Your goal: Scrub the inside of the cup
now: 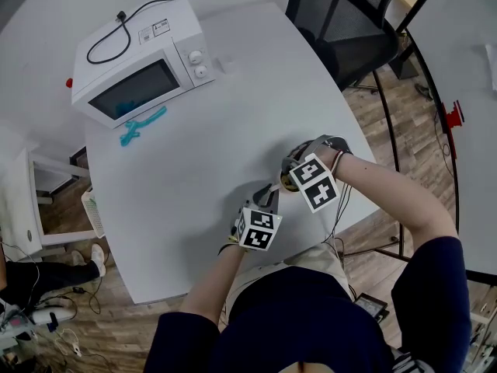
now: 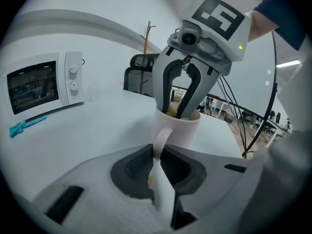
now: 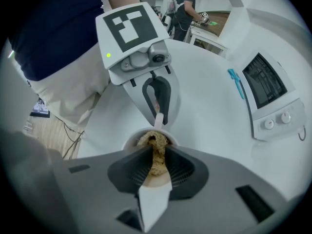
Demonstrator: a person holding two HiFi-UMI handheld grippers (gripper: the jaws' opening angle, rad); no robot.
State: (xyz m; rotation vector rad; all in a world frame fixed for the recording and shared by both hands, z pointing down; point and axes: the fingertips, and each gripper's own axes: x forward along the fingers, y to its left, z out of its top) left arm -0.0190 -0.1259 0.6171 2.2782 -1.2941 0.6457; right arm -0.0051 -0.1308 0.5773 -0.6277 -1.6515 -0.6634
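A white cup (image 2: 178, 129) stands near the front edge of the white table (image 1: 186, 185). My left gripper (image 2: 157, 165) is shut on the cup's handle (image 2: 161, 139), reaching it from the side. My right gripper (image 3: 155, 165) points straight down into the cup's mouth (image 3: 132, 140). It is shut on a tan fibrous scrubber (image 3: 155, 152), which sits inside the cup. In the left gripper view the right gripper's fingers (image 2: 165, 89) dip past the rim. In the head view both grippers (image 1: 268, 204) (image 1: 293, 179) meet over the cup and hide most of it.
A white microwave (image 1: 140, 64) stands at the table's far left, with a teal tool (image 1: 142, 125) lying in front of it. A black office chair (image 1: 342, 18) is behind the table's far right. The table edge runs close under the person's arms.
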